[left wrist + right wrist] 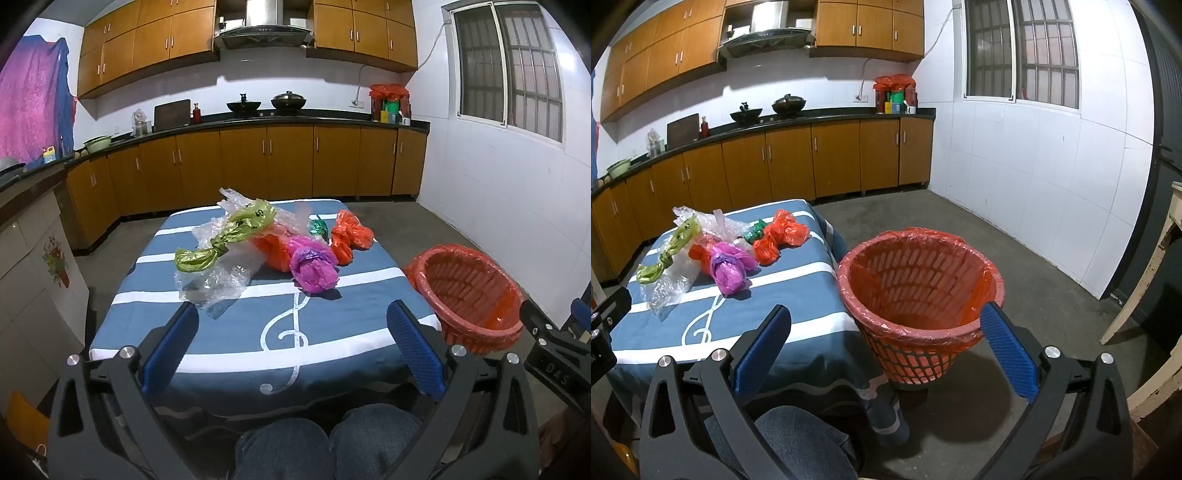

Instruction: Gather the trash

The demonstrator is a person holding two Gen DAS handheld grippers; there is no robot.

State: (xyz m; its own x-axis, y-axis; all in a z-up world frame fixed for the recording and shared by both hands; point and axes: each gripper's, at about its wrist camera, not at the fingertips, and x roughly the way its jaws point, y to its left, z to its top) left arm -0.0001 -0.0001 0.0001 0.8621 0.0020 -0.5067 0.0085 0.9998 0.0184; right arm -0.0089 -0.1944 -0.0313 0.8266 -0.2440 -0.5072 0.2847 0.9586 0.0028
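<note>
Your left gripper hangs just above the near edge of the table, tilted down, its blue pads spread as wide as they go with nothing between them; your knees show below it. Your right gripper is just as wide and just as empty, held off the table's right edge with the near rim of the orange waste basket showing between its fingers. That basket stands on the floor just beside the table's right edge, lined with an orange bag, and nothing is visible inside it. On the striped cloth ahead of your left gripper, the clear bubble wrap lies nearest, towards the left edge, with a twisted olive-green bag lying across it. Just right of that, near the middle, sits the magenta bag, touching an orange bag behind it. Farther back towards the right edge are a second orange bag and a small green foil wrapper just beside it. More clear film rises at the far edge. Nothing stands between either gripper and the pile. Beyond the table, well apart, wooden kitchen cabinets run under a dark counter with two woks.
</note>
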